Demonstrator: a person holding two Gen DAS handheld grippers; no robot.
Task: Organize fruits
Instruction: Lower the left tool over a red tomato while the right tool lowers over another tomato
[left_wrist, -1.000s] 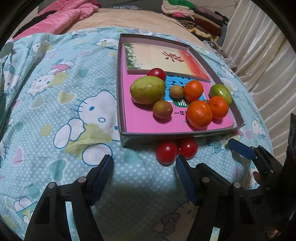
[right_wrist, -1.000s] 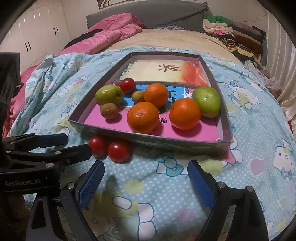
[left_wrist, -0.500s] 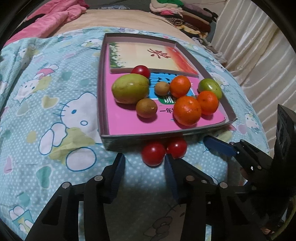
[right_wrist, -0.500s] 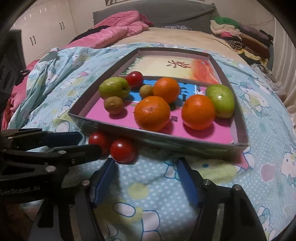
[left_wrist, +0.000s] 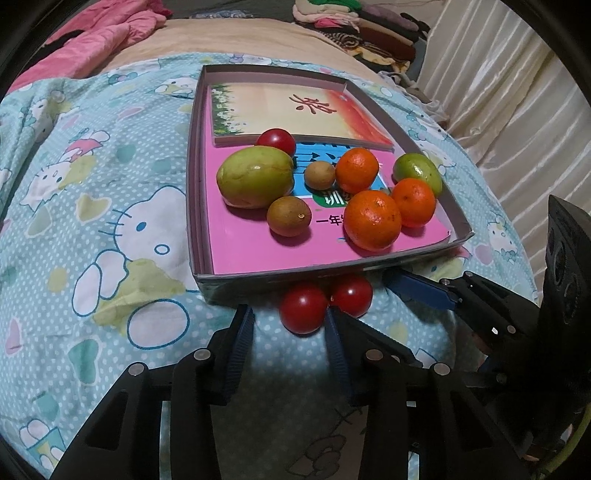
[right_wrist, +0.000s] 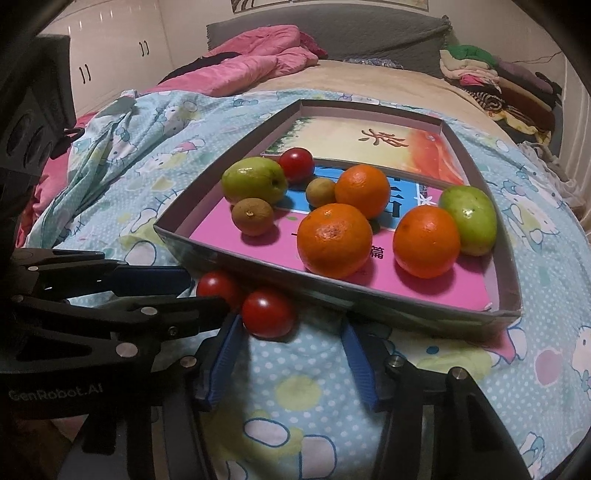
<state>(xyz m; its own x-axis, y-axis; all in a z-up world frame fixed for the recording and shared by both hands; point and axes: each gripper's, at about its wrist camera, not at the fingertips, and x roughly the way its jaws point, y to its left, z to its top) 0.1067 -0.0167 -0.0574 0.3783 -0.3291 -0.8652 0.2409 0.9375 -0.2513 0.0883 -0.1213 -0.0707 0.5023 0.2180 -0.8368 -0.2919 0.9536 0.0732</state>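
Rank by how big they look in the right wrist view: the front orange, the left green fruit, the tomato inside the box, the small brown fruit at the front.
1. Front orange, though it is nearest the camera.
2. Left green fruit.
3 and 4. Tomato inside the box and small brown fruit look alike; no ranking.

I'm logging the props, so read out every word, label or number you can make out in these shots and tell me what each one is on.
"GenRobot.AI": pale lettering on the black body of the left gripper, seen in the right wrist view.
"一年": black characters on the pink book in the box; the rest is hidden by fruit.
"篇": also on the pink book.
Dark brush character on the upper book: too stylised to read.
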